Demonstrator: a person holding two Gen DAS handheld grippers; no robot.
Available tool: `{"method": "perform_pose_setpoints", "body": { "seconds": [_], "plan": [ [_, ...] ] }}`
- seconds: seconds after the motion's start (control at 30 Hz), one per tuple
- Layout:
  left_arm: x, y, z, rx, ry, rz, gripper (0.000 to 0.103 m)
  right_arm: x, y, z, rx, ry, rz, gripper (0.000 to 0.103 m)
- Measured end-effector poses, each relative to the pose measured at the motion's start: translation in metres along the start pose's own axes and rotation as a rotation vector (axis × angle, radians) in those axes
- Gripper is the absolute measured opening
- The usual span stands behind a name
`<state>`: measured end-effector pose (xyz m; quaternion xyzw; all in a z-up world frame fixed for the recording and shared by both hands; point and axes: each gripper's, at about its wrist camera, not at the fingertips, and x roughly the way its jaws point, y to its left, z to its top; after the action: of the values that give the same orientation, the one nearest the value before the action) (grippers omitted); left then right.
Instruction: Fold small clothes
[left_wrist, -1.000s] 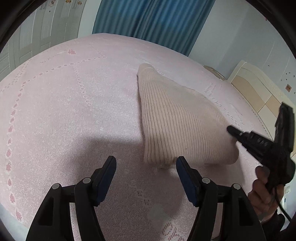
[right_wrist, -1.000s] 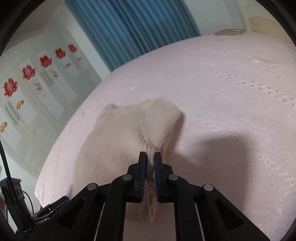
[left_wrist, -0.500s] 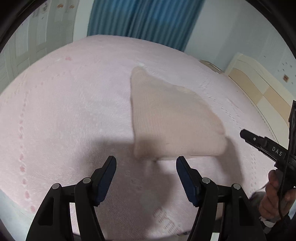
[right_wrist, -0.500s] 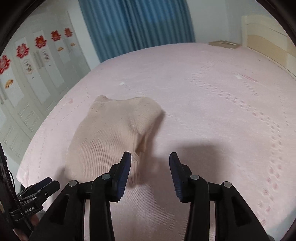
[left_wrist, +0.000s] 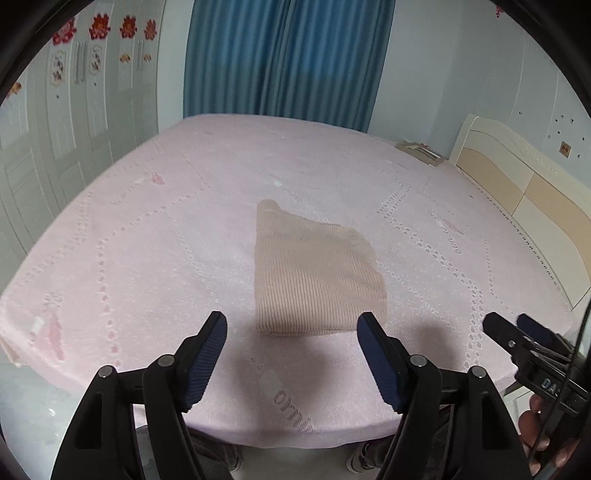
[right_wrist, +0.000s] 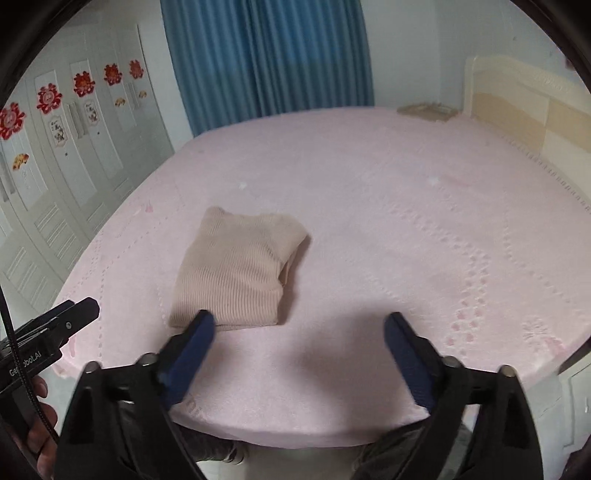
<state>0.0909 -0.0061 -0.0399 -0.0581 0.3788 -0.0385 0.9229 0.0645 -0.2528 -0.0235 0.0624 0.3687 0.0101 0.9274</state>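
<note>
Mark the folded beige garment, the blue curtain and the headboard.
folded beige garment (left_wrist: 314, 273): left wrist view, middle of its ribbed top.
blue curtain (right_wrist: 266, 55): right wrist view, centre pleats.
headboard (left_wrist: 517, 188): left wrist view, tan panel.

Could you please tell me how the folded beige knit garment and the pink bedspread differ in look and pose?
The folded beige knit garment is ribbed and plain; the pink bedspread bears dotted patterns. The garment is a compact, layered stack; the bedspread lies spread flat. Both are pale fabrics.
</note>
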Motion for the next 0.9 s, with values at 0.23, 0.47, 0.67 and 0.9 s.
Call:
{"method": "perform_pose_setpoints", "body": {
  "seconds": [0.23,0.47,0.67,0.9],
  "plan": [
    [-0.023,-0.013,0.003,0.024,-0.013,0.055,0.081,-0.033,-0.001,0.006,-0.016,-0.020,-0.030,0.099],
    [-0.031,-0.025,0.006,0.052,-0.010,0.084,0.081,-0.045,-0.001,0.007,-0.019,-0.015,-0.038,0.099],
    [-0.035,-0.032,0.005,0.069,-0.011,0.102,0.081,-0.045,-0.003,0.008,-0.011,-0.014,-0.025,0.099],
    [-0.036,-0.033,0.003,0.069,-0.010,0.105,0.082,-0.048,-0.002,0.009,-0.008,-0.014,-0.032,0.099]
  ]
}}
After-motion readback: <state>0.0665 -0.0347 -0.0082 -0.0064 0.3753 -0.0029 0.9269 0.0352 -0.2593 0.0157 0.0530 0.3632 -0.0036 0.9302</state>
